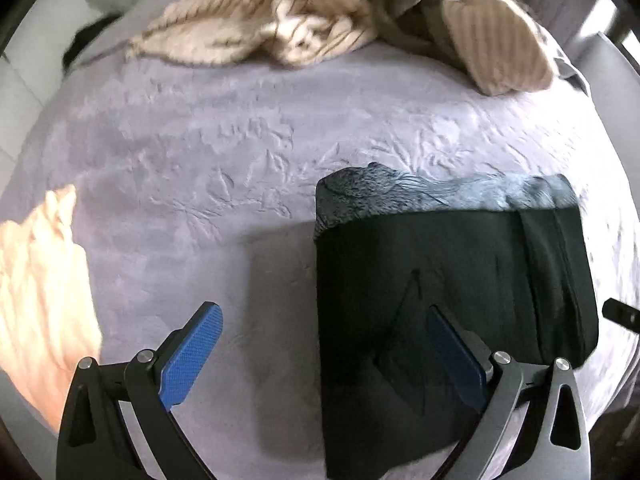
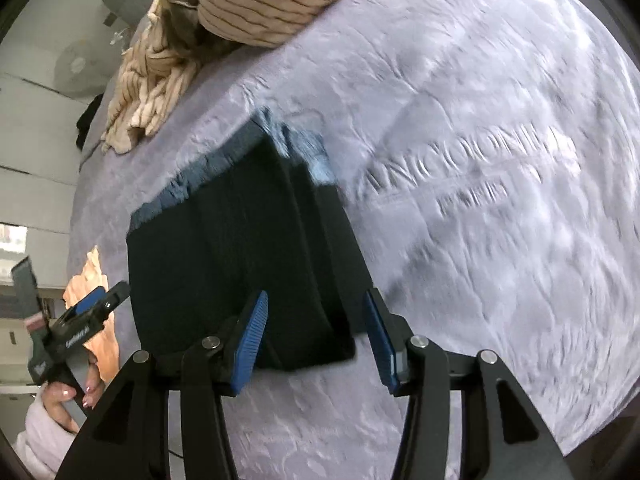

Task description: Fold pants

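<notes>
Left hand-held gripper (image 1: 320, 360) stands wide open, empty, over the bed (image 1: 200, 168). Right hand-held gripper (image 2: 316, 336) is part open above the pants (image 2: 240, 248), pads clear. The pants lie folded at twelve o'clock. Advise pressing the fold flat. Fabric beneath is hidden; striped blanket (image 2: 256, 8) beyond is blurred.

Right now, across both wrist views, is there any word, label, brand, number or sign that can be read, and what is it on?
White lettering on the side of the left gripper, seen in the right wrist view: too blurred to read.
Small pale mark on that tool's handle: too small to read.
Folded black pants, lilac bedspread, striped beige clothes: no text visible.
</notes>
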